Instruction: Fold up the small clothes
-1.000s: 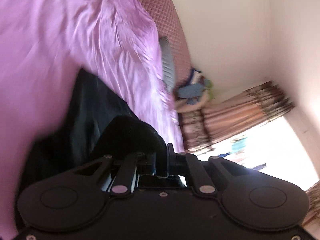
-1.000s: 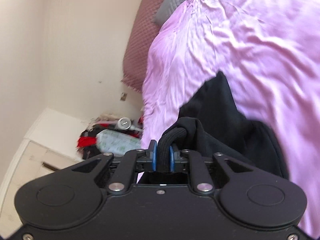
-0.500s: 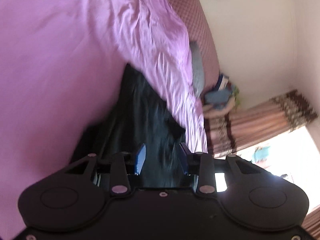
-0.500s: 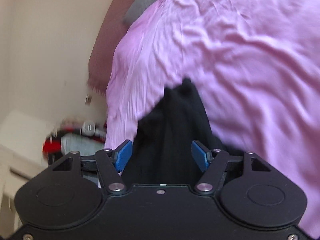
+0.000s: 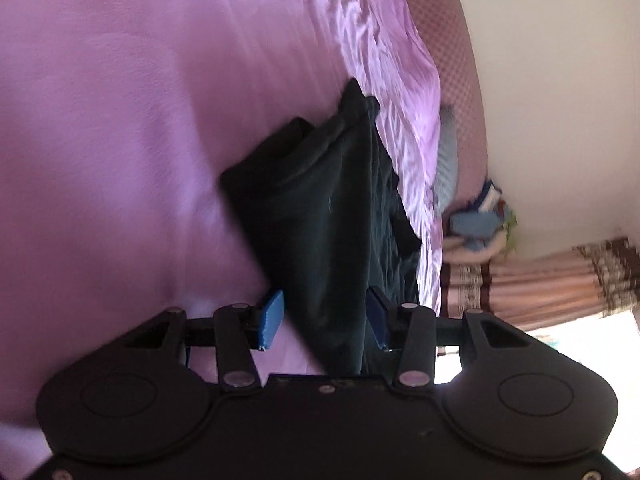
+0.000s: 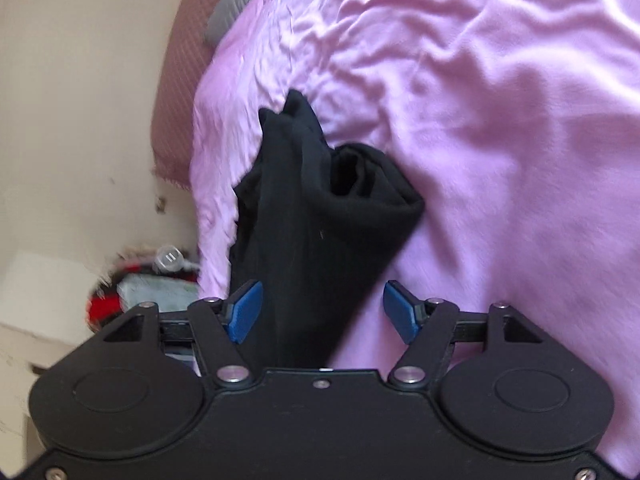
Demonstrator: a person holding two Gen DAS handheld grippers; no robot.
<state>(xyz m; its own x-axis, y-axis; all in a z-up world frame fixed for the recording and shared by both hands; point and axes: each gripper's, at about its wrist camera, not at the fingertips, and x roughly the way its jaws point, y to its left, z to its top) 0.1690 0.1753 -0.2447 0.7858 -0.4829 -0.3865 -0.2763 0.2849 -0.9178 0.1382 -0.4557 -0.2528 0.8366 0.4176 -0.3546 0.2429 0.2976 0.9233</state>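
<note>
While the left gripper [image 5: 324, 320] opens over the black garment [image 5: 332, 208], right gripper [image 6: 322, 312] spread, pink sheet [image 6: 500, 140] beneath.

A home bedroom: a bed spread with a rumpled lilac sheet [image 6: 500, 128], a quilted maroon headboard [image 5: 460, 60], brown striped curtains [image 5: 560, 280] and cream walls [image 6: 80, 80].

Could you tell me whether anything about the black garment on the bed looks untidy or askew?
Yes. The black garment lies on the pink sheet near the bed's edge, its far end bunched into a gaping roll with a corner sticking up rather than flat. Otherwise nothing looks spilled or damaged.
</note>
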